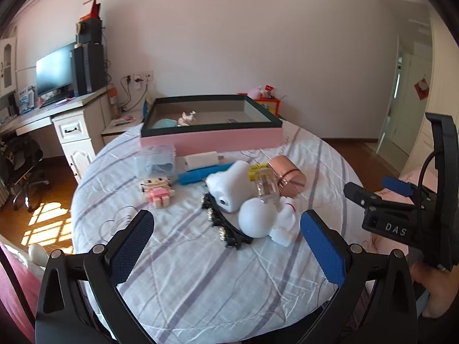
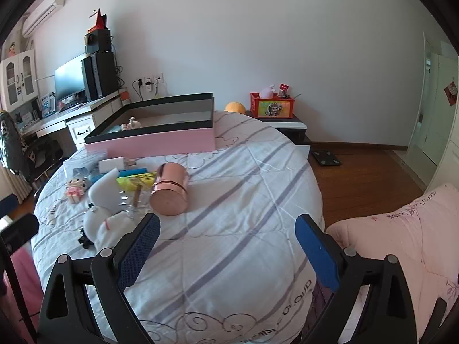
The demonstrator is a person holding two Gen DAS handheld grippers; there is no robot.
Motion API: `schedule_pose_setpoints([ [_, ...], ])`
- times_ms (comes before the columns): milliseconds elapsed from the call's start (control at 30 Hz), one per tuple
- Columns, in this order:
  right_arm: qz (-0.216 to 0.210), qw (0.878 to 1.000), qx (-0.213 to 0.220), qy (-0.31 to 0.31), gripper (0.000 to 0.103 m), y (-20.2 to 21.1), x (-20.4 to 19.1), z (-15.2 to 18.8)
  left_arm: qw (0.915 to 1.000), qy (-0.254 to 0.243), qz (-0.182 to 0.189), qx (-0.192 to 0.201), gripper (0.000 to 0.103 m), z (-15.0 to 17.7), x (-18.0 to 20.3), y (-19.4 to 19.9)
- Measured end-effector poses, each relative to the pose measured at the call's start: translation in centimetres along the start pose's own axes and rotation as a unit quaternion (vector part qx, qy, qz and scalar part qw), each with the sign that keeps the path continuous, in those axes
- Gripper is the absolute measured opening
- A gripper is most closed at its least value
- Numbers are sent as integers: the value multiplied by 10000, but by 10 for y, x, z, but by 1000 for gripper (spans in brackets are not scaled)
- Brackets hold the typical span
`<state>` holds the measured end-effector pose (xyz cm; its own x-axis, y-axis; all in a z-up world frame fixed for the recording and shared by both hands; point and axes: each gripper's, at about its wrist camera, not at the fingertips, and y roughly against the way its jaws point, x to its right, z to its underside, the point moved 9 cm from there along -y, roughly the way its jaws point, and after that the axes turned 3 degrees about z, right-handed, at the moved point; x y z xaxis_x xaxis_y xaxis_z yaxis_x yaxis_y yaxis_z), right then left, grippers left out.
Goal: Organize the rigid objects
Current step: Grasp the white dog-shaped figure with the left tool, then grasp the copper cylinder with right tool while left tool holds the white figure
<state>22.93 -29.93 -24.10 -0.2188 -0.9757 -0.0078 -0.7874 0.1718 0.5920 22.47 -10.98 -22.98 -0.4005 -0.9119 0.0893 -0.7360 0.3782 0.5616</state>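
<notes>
Bed [image 1: 200, 272], striped quilt: work surface. Pink box [image 1: 212, 139] with dark rim, at 12 o'clock on the bed, open-topped. Inside: a teal item at 9 o'clock, a small pale figurine near centre, a small dark item toward 3 o'clock; most of the floor bare.

Loose pile just in front of the box: rose-gold cylinder [image 2: 170, 190] lying on its side at the pile's 3 o'clock edge, white device [image 1: 229, 186], white round-headed figurine [image 1: 258, 220], blue bar [image 1: 200, 175], block figure [image 1: 157, 192], black studded clip [image 1: 223, 226].

Left gripper [image 1: 226, 246]: fingers spread wide, holding nothing. Right gripper [image 2: 226, 246]: fingers spread wide, holding nothing.

Probable step: first pick from the pile. Approach the cylinder across its barrel, not along it, to prevent rolling. Lift clear of the rim before release. Fill bare floor first.
</notes>
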Motion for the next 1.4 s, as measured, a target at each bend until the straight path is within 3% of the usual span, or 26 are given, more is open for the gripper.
schedule_pose_setpoints([
  [167, 52, 9993, -267, -256, 96, -20, 28, 12, 9989, -132, 223, -397, 103, 10, 23, -37],
  [433, -124, 9980, -518, -331, 96, -51, 34, 14, 9964, -181, 189, -811, 102, 17, 32, -80],
  [500, -188, 9979, -540, -315, 96, -57, 31, 12, 9968, -276, 51, -745, 93, 15, 32, -85],
  [533, -213, 9978, -557, -293, 96, -60, 29, 11, 9967, -346, 86, -733, 78, 14, 33, -85],
  [567, -231, 9978, -562, -280, 96, -63, 27, 10, 9960, -335, 220, -794, 72, 15, 35, -86],
  [867, -658, 9960, -578, -168, 96, -74, -6, -6, 9975, -128, 446, -525, 72, 2, 15, -58],
  [1067, -743, 9951, -627, 191, 96, -87, -42, -19, 9996, 81, 74, -261, 72, -12, -25, -42],
  [1400, -832, 9913, -903, 477, 96, -110, -66, -27, 9989, 352, -262, -188, 72, -19, -74, -45],
])
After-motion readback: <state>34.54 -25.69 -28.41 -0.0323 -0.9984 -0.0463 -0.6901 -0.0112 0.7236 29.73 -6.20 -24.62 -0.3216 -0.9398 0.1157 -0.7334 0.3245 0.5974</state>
